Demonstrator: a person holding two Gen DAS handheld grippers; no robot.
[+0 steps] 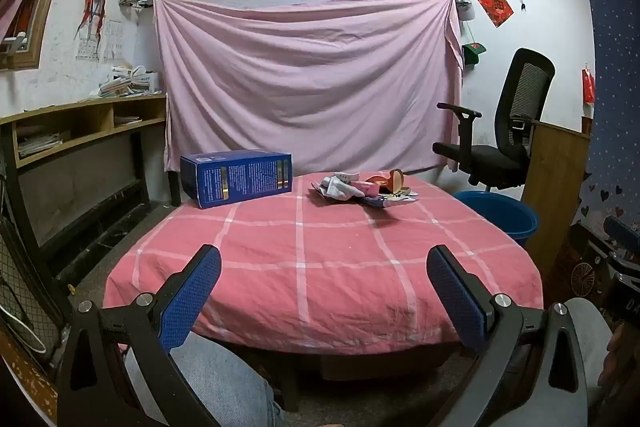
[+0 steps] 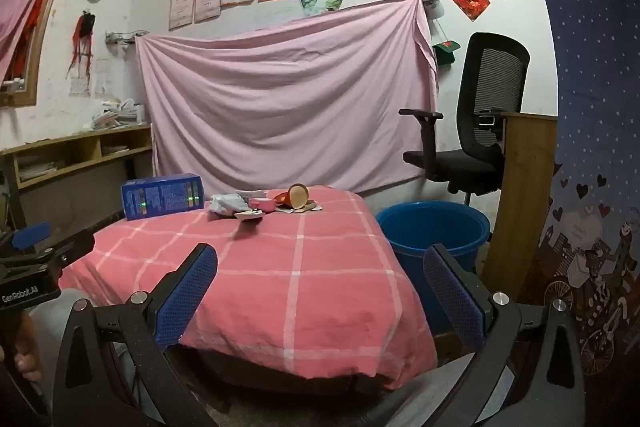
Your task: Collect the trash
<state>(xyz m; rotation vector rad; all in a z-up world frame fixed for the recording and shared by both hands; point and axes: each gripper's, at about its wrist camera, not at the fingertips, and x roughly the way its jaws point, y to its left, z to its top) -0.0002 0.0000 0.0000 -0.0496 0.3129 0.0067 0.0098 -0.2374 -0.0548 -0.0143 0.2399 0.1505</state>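
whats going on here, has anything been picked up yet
Nothing yet. A person holds two grippers at the near edge of the table. The left gripper and right gripper are both open and empty. The trash pile sits untouched at the far side beside a blue box. A blue bucket stands on the floor to the table's right.

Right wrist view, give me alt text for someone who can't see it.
The right tool hangs open and empty over the near edge of a table under a pink checked cloth. At the far end lie a trash pile and a blue box. A blue bucket stands on the floor to the right.
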